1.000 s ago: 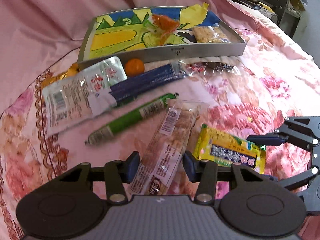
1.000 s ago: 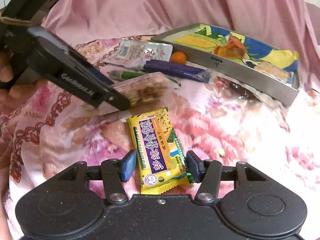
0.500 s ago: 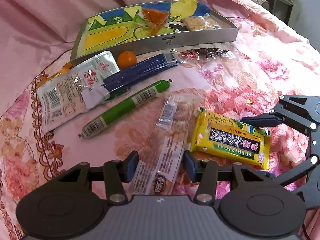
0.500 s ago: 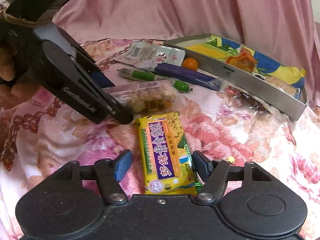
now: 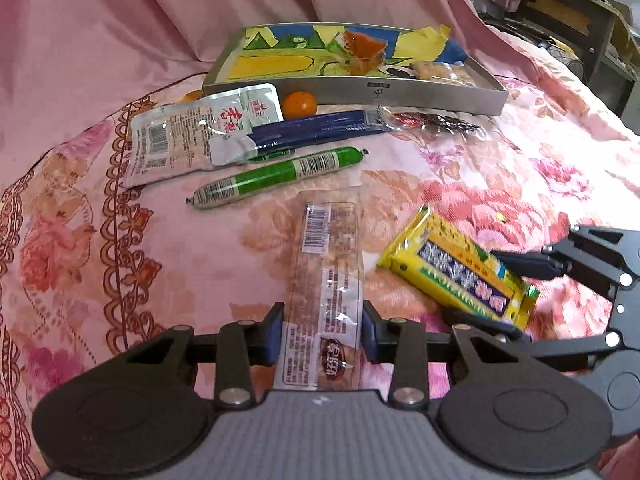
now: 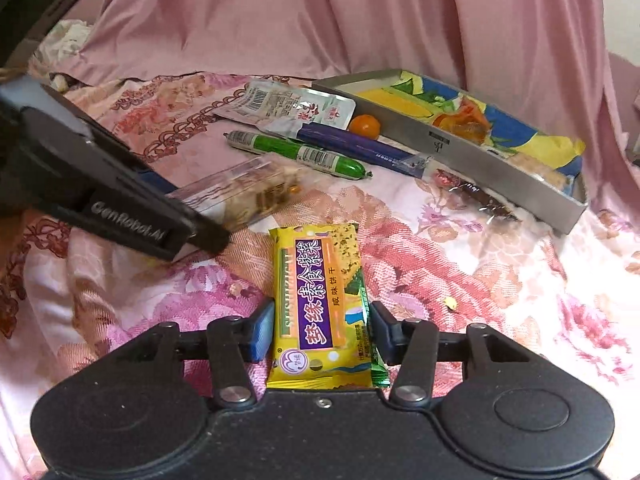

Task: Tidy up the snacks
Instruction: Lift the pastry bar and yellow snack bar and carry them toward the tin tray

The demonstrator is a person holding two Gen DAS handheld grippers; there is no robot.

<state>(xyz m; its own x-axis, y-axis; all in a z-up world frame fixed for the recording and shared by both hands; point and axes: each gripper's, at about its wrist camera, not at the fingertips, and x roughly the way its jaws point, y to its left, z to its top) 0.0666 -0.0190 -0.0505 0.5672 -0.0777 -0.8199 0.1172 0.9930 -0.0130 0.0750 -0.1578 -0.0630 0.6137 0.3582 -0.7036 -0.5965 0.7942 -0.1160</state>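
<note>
- Left gripper (image 5: 322, 334): jaws closed against both long edges of a clear-wrapped bar (image 5: 326, 280), gripping its near end; bar pointing away toward the far side.
- Right gripper (image 6: 322, 334): jaws pressed on either side of a yellow cracker pack (image 6: 320, 304) with a purple label, holding its near half; a green wrapper edge showing at the pack's near right corner.
- Seen from the left wrist, yellow pack just right of the clear bar, tilted, apart from it.
- Beyond both, flowered pink bedspread (image 5: 500, 184) under everything.
- Farther out, green sausage stick (image 5: 276, 178) lying slantwise, apart from the clear bar's far end.
- Past it, dark blue stick pack (image 5: 320, 132), its left end overlapped by a silver-white pouch (image 5: 192, 136) on the far left.
- Small orange fruit (image 5: 300, 103) between the pouch and the tray, close against the tray's near wall.
- Dark snack in clear wrap (image 5: 436, 122) right of the blue stick, just in front of the tray.
- Farthest, grey tray (image 5: 400, 94) with a bright printed liner, holding an orange-wrapped sweet (image 5: 362, 50) near the middle and a pale biscuit pack (image 5: 440, 71) at its right end.
</note>
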